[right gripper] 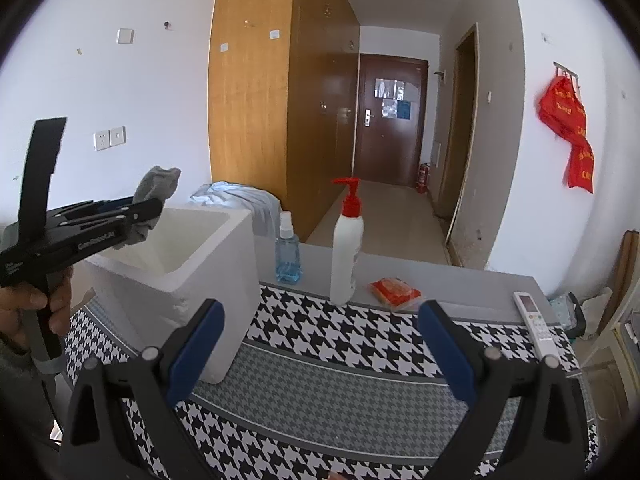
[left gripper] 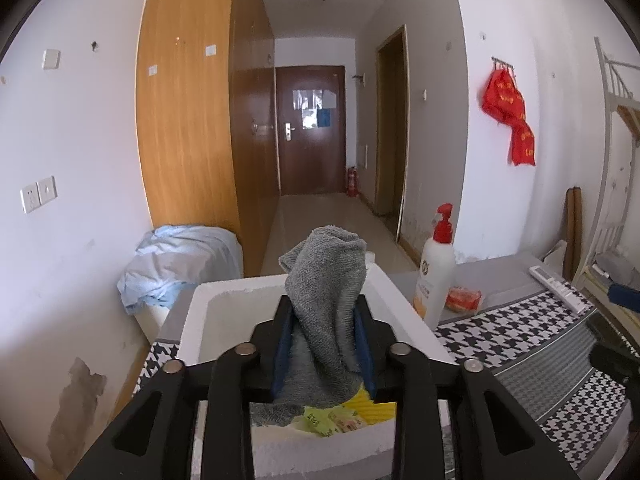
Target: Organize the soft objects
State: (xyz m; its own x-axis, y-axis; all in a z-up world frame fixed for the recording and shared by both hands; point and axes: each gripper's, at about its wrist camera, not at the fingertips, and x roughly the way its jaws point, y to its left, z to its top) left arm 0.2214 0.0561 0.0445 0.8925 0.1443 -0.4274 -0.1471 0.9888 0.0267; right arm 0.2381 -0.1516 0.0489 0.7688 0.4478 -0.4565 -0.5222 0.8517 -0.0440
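Observation:
A grey towel (left gripper: pixel 326 268) stands bunched between the blue pads of my left gripper (left gripper: pixel 324 304), which is shut on it. It hangs over the open white foam box (left gripper: pixel 224 286), and its lower end droops onto yellow packets (left gripper: pixel 340 420) inside. The right wrist view shows the same left gripper (right gripper: pixel 148 212), held by a hand, with the towel (right gripper: pixel 158 182) over the box (right gripper: pixel 192 276) from the side. My right gripper (right gripper: pixel 320 312) is open over the houndstooth tablecloth (right gripper: pixel 340 380) to the right of the box, with nothing between its fingers.
Behind the box stand a blue spray bottle (right gripper: pixel 288 256) and a white pump bottle with a red top (right gripper: pixel 346 256). An orange packet (right gripper: pixel 394 292) and a white remote (right gripper: pixel 534 316) lie at the table's far right. Light blue bedding (left gripper: pixel 180 264) is heaped beyond the box.

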